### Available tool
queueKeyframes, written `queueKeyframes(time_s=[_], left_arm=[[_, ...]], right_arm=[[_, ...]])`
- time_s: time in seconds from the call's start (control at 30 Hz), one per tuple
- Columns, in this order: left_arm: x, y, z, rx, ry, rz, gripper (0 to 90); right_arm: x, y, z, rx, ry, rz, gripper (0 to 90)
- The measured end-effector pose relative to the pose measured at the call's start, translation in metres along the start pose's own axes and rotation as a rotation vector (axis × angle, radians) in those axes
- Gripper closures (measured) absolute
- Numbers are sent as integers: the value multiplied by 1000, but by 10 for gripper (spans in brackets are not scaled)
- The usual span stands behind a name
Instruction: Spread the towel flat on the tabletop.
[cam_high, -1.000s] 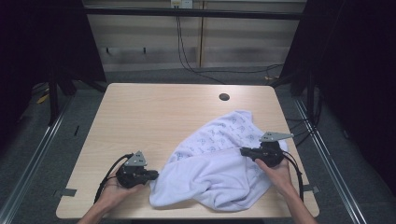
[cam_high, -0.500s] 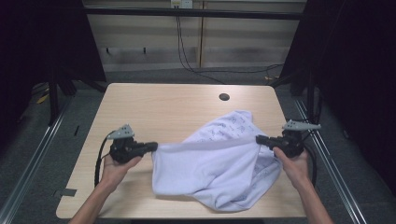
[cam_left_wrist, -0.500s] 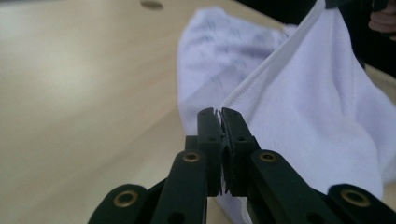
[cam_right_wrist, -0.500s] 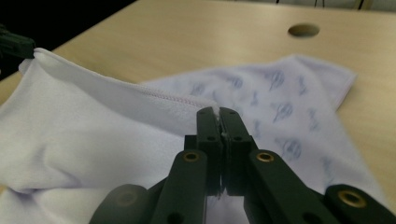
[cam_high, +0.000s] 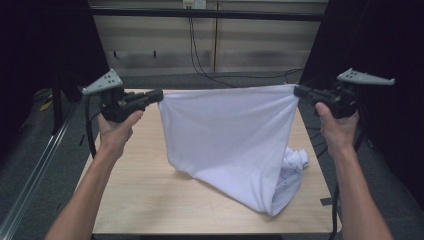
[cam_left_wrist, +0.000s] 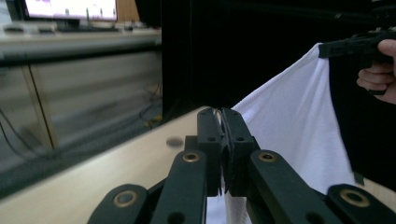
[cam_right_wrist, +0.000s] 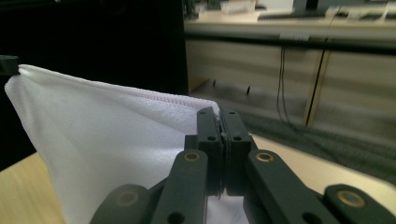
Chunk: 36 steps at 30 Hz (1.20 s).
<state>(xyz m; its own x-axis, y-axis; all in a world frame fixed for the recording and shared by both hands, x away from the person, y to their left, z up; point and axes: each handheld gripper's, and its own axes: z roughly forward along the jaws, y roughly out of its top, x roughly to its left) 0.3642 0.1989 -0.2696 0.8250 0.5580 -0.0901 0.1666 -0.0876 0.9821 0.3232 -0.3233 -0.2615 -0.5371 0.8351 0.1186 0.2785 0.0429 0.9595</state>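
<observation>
The left tool (cam_high: 159, 95) clenches one top corner of the white cloth (cam_high: 230, 135) and the right tool (cam_high: 298, 91) the other, stretching its hem taut above the counter (cam_high: 150, 190), likely to straighten it for folding.

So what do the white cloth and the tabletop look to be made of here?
White cloth: soft, matte textile, probably terry or microfibre; the right gripper view shows a fuzzy nap and stitched hem, and it drapes in folds. Tabletop: pale wood or wood-look laminate, smooth, with faint grain; which one cannot be told.
</observation>
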Motion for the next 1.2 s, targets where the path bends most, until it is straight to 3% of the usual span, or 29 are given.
queueKeyframes(time_s=[0.03,0.07,0.13,0.2,0.23,0.27,0.3,0.33,0.37,0.4,0.43,0.47,0.5,0.53,0.57,0.63,0.67,0.7,0.77,0.83,0.9,0.97,1.07,1.1,1.13,1.2], left_arm=[[-5,12,-4,-22,-6,20,876],[-5,12,-4,-22,-6,20,876],[-12,23,-10,-49,-21,37,876],[-22,21,-19,-50,-45,59,876],[-27,1,-24,-8,-81,44,876],[-27,1,-24,-8,-81,44,875],[-30,-14,-25,25,-90,40,876],[-31,-30,-27,46,-102,29,876],[-36,-67,-32,78,-146,-27,875],[-36,-67,-32,78,-146,-27,875],[-40,-84,-34,100,-153,-46,875],[-43,-97,-36,117,-164,-61,875],[-54,-129,-46,154,-206,-89,875],[-60,-141,-52,173,-217,-96,875],[-60,-141,-52,173,-217,-96,874],[-75,-165,-71,202,-261,-126,873],[-75,-165,-71,202,-261,-126,872],[-86,-176,-81,221,-309,-130,871],[-92,-180,-86,237,-319,-131,872],[-105,-184,-102,223,-376,-131,872],[-108,-185,-107,219,-400,-143,853],[-107,-187,-105,237,-384,-152,839],[-99,-188,-101,225,-396,-168,786],[-91,-190,-90,254,-369,-185,759],[-91,-190,-90,254,-369,-185,737],[-79,-197,-72,261,-308,-216,740]], right_arm=[[1,7,-4,-11,-2,-11,883],[1,7,-4,-11,-2,-11,883],[7,24,-18,-64,2,-26,883],[14,26,-32,-101,23,-35,883],[20,13,-44,-100,53,-43,884],[20,13,-44,-100,53,-43,884],[25,-13,-53,-47,74,-51,884],[25,-13,-53,-47,74,-51,884],[33,-46,-60,3,100,-25,884],[37,-63,-65,15,116,-25,884],[42,-80,-71,31,135,0,884],[42,-80,-71,31,135,0,884],[52,-111,-83,66,154,26,884],[58,-126,-88,78,171,41,884],[58,-126,-88,78,171,41,884],[77,-162,-104,159,192,42,883],[85,-171,-110,183,202,43,883],[92,-178,-117,205,193,32,883],[99,-183,-125,211,204,38,883],[118,-193,-150,213,223,51,871],[127,-195,-164,219,224,57,779],[127,-196,-170,235,199,52,753],[120,-197,-168,232,178,58,713],[113,-199,-159,250,149,50,689],[113,-199,-159,250,149,50,689],[103,-204,-143,268,137,46,666]])
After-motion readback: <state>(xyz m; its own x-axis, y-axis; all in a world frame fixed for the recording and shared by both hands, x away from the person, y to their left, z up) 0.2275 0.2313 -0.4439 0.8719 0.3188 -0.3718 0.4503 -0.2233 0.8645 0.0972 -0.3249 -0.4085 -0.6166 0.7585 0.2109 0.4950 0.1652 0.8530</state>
